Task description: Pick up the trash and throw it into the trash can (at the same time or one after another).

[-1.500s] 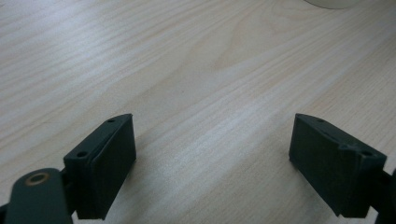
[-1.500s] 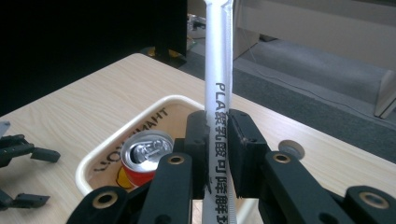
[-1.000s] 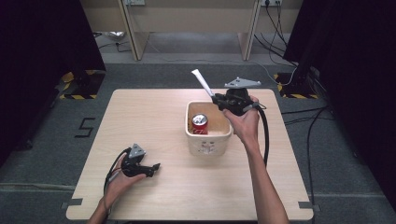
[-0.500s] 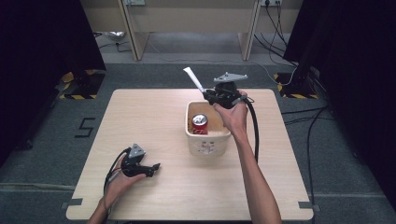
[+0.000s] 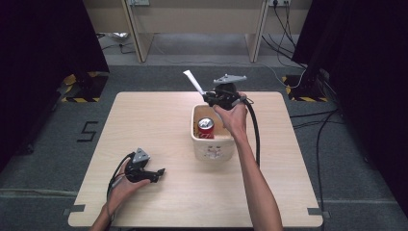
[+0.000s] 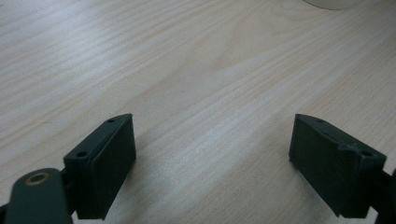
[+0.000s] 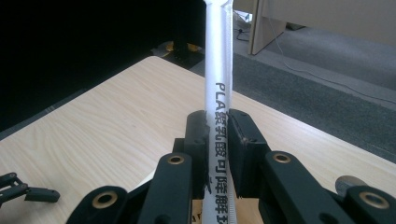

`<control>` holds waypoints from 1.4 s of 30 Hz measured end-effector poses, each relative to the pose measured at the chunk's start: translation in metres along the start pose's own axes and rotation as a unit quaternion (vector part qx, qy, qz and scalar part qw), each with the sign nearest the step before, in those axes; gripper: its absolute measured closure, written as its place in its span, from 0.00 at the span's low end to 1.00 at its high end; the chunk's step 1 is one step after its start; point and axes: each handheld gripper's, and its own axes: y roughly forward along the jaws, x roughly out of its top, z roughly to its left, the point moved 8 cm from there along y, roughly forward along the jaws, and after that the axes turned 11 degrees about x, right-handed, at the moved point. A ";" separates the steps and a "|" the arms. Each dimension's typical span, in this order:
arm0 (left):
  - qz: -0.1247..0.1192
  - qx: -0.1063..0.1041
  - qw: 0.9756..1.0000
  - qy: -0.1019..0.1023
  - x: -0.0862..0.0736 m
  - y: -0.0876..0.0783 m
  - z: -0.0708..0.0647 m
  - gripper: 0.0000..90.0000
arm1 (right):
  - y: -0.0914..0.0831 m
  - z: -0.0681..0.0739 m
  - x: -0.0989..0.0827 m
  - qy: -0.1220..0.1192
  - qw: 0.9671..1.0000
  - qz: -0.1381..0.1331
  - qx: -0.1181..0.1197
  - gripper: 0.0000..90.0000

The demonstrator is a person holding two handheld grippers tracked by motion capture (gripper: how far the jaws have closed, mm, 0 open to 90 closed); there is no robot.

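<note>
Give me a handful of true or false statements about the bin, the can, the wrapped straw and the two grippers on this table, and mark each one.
1. The right gripper has its jaws closed on a wrapped straw. True.
2. The red can lies on the bare table beside the bin. False: it stands inside the cream bin.
3. The left gripper has its jaws open with nothing between them. True.
4. The left gripper is raised above the bin. False: it is low at the near left part of the table, apart from the bin.
5. The straw's wrapper is white with dark print. True.
</note>
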 end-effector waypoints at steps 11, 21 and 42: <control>0.001 0.000 1.000 0.000 0.000 0.000 0.000 0.16 | 0.016 -0.007 -0.002 0.008 1.000 -0.009 -0.004 0.87; -0.001 -0.002 1.000 -0.002 0.000 0.000 0.000 0.16 | 0.022 -0.015 -0.014 0.022 1.000 -0.004 -0.007 0.87; -0.001 0.001 1.000 0.000 0.000 0.000 0.000 0.16 | 0.000 -0.018 -0.030 0.026 0.999 0.001 -0.025 0.69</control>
